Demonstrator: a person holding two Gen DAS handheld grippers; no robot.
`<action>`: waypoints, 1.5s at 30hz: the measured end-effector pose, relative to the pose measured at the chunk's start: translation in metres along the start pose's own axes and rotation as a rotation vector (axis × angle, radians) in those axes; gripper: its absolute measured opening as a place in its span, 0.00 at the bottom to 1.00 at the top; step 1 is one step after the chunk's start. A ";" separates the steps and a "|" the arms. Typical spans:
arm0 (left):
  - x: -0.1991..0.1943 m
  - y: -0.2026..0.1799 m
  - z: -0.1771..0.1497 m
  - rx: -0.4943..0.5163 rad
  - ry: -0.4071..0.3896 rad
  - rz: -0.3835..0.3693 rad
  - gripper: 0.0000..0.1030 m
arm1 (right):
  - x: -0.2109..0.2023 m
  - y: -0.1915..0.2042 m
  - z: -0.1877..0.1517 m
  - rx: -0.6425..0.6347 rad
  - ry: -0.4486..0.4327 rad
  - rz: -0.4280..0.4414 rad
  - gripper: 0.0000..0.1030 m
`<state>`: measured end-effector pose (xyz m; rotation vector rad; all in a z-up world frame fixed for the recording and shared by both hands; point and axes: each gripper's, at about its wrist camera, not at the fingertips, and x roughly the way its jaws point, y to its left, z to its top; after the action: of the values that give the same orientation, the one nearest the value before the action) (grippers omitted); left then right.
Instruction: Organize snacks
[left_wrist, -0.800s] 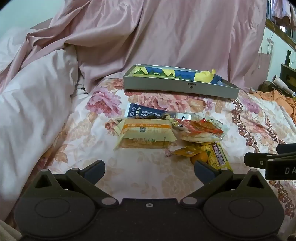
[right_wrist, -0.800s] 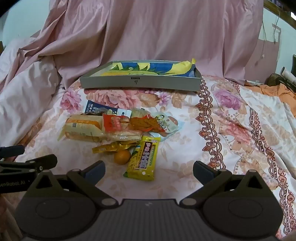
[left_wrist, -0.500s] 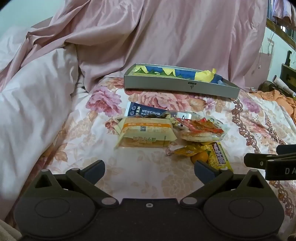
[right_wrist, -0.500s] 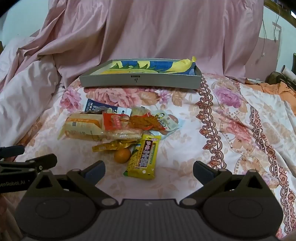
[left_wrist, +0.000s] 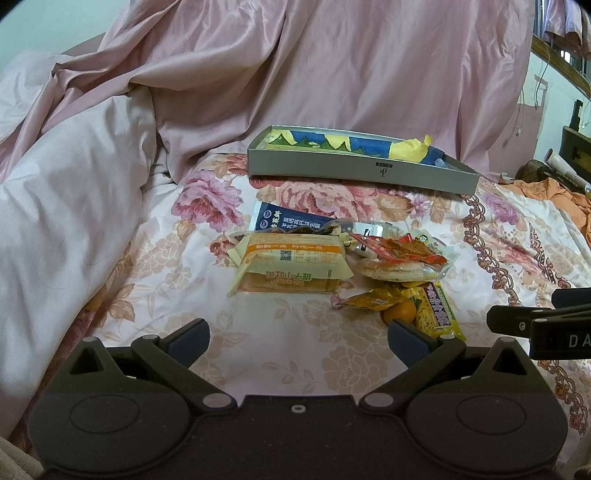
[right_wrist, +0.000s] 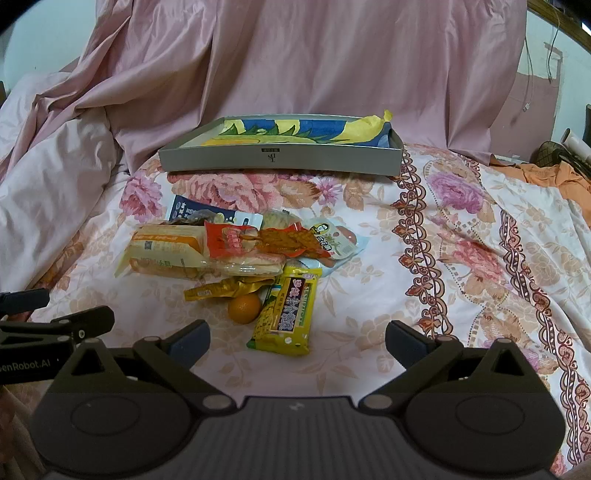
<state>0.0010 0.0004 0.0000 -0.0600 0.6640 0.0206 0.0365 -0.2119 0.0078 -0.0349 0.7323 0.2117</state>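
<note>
Left gripper (left_wrist: 297, 341): held low and level over the floral bedspread (left_wrist: 258, 350), fingers spread wide, nothing between them. Right gripper (right_wrist: 297, 341): same pose, jaws wide apart and holding nothing, just to the right of the left one; each shows at the edge of the other's view.

Snack pile lies on the bedspread ahead of both grippers, nearer than the tray. Contents: a soft, crinkly orange-and-cream bread pack (left_wrist: 291, 267) on the left; a glossy red pouch (right_wrist: 229, 240) atop a clear-wrapped flat cake; a dark blue sachet (left_wrist: 288, 221) at the far side; a crumpled gold foil wrapper (right_wrist: 221, 288); a small round orange (right_wrist: 244, 308) touching a flat yellow bar packet (right_wrist: 288, 310) nearest the right gripper.

Grey rectangular tray (right_wrist: 280, 160), shallow and rigid-walled, sits far centre, lined with blue-and-yellow printed paper. Pink satin sheet (right_wrist: 295, 55) drapes behind in loose folds.
</note>
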 end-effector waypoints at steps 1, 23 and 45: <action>0.000 0.000 0.000 0.000 0.001 0.000 0.99 | 0.000 0.000 0.000 0.000 0.000 0.000 1.00; 0.000 0.000 0.000 -0.001 0.003 0.001 0.99 | 0.001 0.001 0.000 0.002 0.005 0.001 1.00; -0.001 0.001 -0.004 -0.017 -0.007 0.025 0.99 | 0.004 0.002 -0.005 0.002 0.012 0.003 1.00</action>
<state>-0.0024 0.0015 -0.0028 -0.0683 0.6578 0.0507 0.0360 -0.2101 0.0011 -0.0329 0.7442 0.2138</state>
